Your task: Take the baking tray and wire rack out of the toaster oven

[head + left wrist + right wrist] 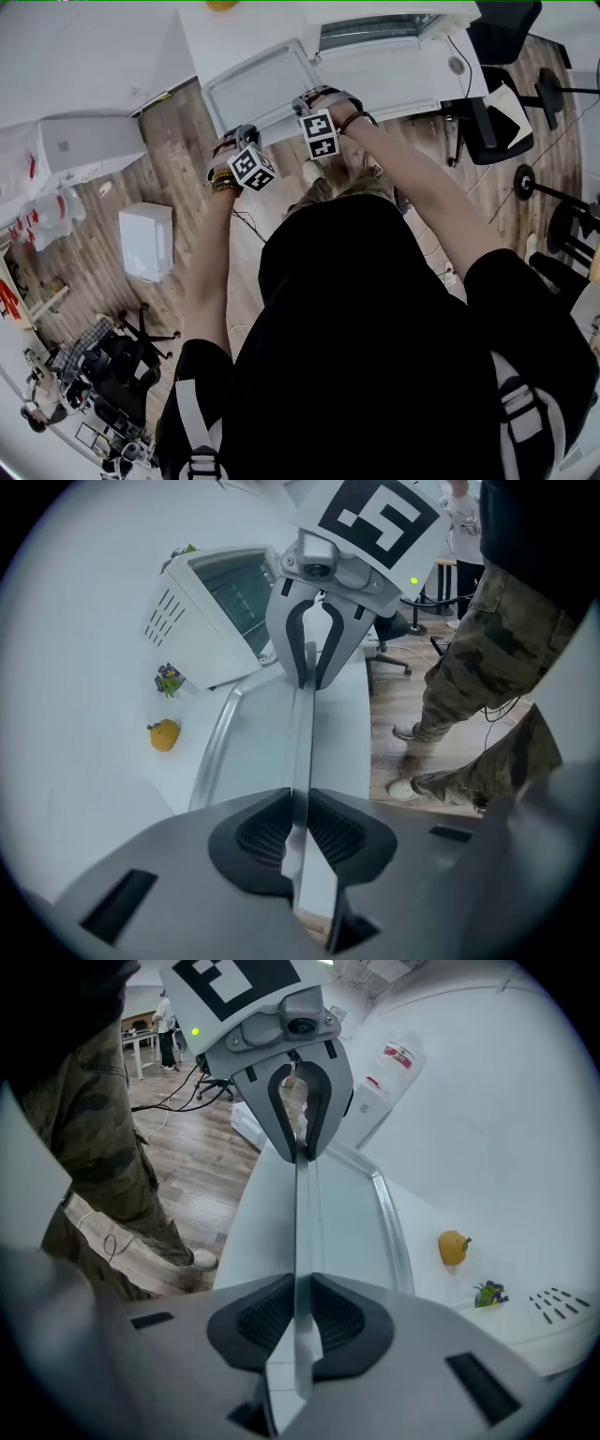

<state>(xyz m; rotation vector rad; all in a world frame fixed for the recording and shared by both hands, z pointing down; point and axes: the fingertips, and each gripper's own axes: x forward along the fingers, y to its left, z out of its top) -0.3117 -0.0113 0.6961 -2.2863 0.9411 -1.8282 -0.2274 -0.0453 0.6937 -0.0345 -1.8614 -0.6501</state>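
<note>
A silver baking tray (255, 86) hangs over the front edge of the white table (112, 56), just left of the white toaster oven (380, 37). Both grippers clamp its near rim. My left gripper (242, 136) is shut on the rim, which runs straight between its pads (298, 841). My right gripper (315, 101) is shut on the same rim further along (300, 1321). Each gripper shows in the other's view, the right gripper (314, 663) and the left gripper (298, 1129), both pinching the tray (267, 752) edge. The oven (220, 597) stands behind the tray (347, 1222).
A small yellow toy fruit (164, 735) and a purple flower sprig (169, 679) lie on the table beside the tray. The person's legs (487, 667) stand close to the table edge. On the wood floor are a white box (146, 242), cables and office chairs (497, 122).
</note>
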